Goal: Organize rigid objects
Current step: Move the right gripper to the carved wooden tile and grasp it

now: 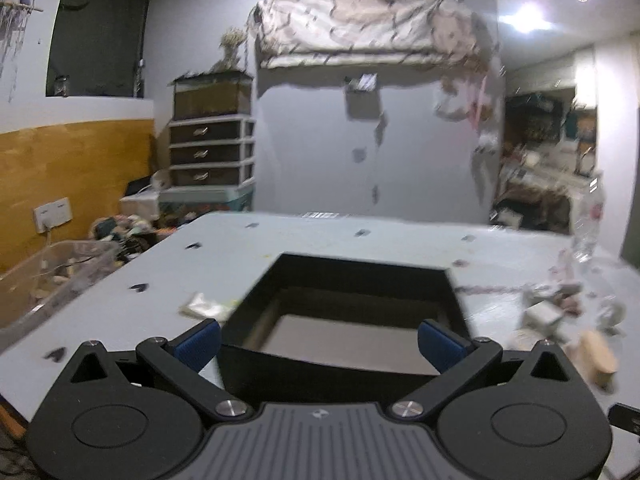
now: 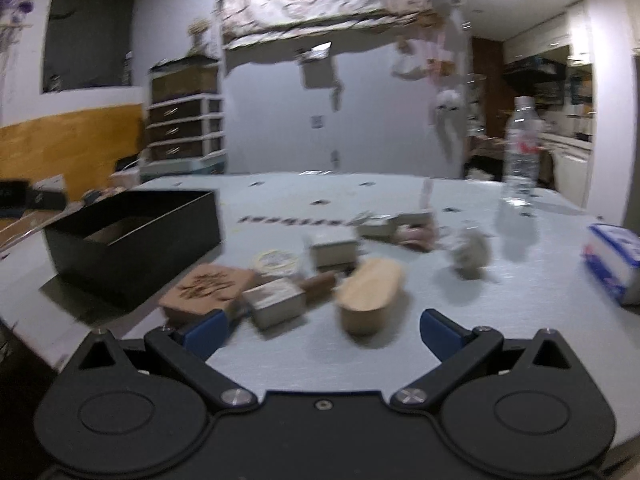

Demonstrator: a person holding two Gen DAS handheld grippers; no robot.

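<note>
— Between the spread fingers of the right tool (image 2: 322, 330) nothing is held; just ahead of it, slightly left of centre, sits the oval wooden box (image 2: 369, 294). What worries you?

— Crowding. Just left of that oval box a small grey block (image 2: 276, 303) and a brown cylinder (image 2: 318, 283) lie touching or nearly so, and the engraved wooden coaster (image 2: 208, 286) is right ahead of the left fingertip. A wide approach could shove a neighbour sideways or catch two pieces at once.

— And the left tool (image 1: 320, 344)?

— Also spread and empty, with the near wall of the black box (image 1: 344, 304) between its fingers. I judge that if it pushes forward, the box slides across the surface (image 1: 360, 236), since it looks light and has only a bare brown floor inside.

— How do the pieces look?

— Blurred, but hard-edged: pale wood, smooth lid, rounded ends on the oval one, so I'd expect the pads to slip on the curve. Further ahead of the right tool more small blocks (image 2: 334, 249) cluster, and far ahead to the right stands a clear bottle (image 2: 520, 152) that a wide swing could topple.
</note>
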